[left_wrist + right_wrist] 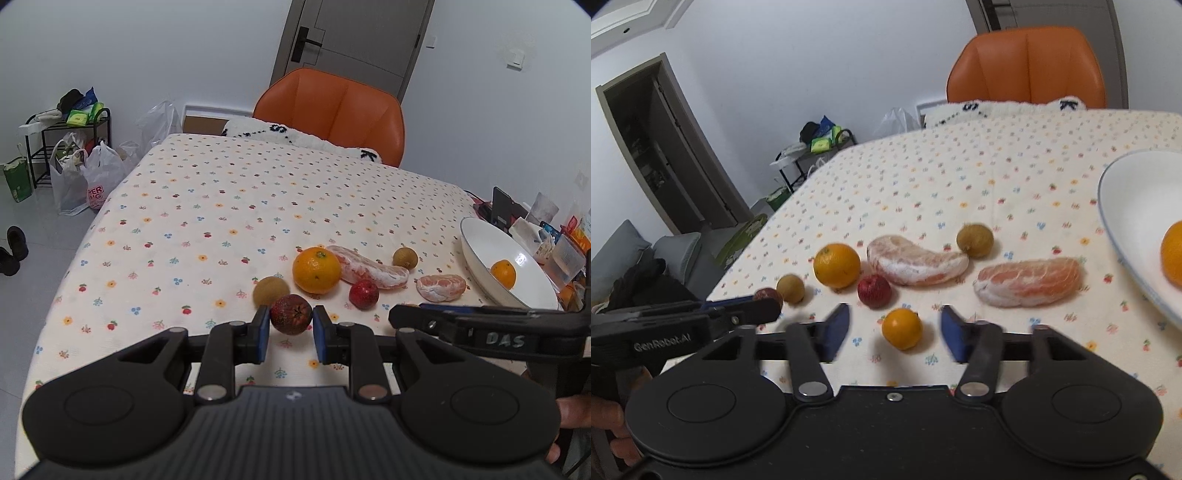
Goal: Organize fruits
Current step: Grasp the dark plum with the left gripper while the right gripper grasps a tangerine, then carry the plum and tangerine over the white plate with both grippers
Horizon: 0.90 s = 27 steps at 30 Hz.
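The left gripper (291,330) is bracketing a dark red fruit (290,314), jaws barely apart from it. The right gripper (893,332) is gaping around a small orange fruit (902,328). The bowl (1126,206) is sitting at three o'clock. Uneven squeezing could be sending either round fruit rolling away.

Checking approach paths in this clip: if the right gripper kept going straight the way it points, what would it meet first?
The small orange fruit on the tablecloth, centred ahead of the right gripper's open fingers. Depth is unclear; it likely slips between them. The red fruit lies next beyond.
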Each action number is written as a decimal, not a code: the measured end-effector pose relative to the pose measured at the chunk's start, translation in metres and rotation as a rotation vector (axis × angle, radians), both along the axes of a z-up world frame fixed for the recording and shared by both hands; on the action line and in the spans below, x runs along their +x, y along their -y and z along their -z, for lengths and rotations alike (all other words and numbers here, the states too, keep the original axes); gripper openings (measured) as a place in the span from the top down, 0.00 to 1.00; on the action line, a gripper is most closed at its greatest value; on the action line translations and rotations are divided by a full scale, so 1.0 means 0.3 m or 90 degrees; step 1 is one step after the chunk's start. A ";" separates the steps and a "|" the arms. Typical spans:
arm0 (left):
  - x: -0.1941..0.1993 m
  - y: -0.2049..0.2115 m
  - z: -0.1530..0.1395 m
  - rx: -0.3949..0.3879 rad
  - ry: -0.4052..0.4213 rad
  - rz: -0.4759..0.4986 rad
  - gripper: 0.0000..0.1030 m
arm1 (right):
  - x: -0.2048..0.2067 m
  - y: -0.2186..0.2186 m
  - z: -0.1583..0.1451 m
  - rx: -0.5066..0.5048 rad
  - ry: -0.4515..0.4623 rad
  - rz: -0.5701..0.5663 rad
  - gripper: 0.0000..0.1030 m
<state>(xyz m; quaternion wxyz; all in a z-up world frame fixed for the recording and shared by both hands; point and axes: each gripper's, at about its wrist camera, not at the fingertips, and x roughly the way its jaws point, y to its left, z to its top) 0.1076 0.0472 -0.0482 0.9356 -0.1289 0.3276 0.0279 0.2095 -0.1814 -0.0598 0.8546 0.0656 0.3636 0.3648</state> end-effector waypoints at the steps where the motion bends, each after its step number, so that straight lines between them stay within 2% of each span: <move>1: 0.000 0.000 0.000 0.000 0.001 0.000 0.78 | -0.001 0.000 0.003 -0.003 0.002 0.000 0.70; 3: 0.000 0.003 -0.002 0.001 0.002 0.001 0.78 | -0.006 0.004 0.001 -0.007 0.005 -0.003 0.77; 5: 0.001 0.010 -0.007 0.002 0.005 0.003 0.78 | -0.012 0.019 -0.006 0.001 0.006 -0.006 0.78; 27: 0.076 0.249 -0.067 0.020 0.033 0.090 0.78 | -0.056 0.311 -0.088 0.028 0.047 0.102 0.78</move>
